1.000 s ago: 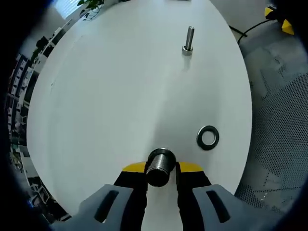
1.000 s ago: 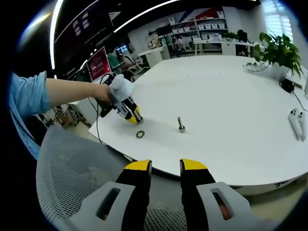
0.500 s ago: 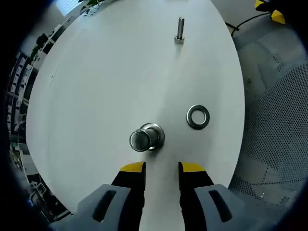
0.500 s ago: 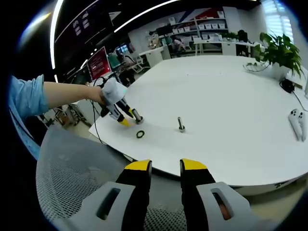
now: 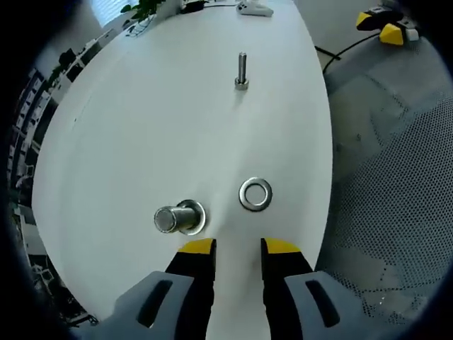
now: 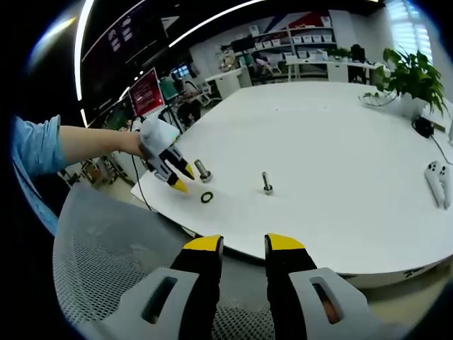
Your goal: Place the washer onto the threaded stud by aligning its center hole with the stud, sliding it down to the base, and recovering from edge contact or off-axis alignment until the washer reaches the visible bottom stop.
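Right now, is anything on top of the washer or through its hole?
Nothing rests on the washer; it lies flat on the white table, bare tabletop showing through its hole. The large stud stands beside it, apart. What the ring covers cannot be seen.

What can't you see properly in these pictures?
- Stud, left gripper view: whether its base sits flat on the table is hidden by its own body.
- Washer, right gripper view: too small to show its hole.
- Small bolt, right gripper view: threads too small to see.
- White controller, left gripper view: cut off by the edge.
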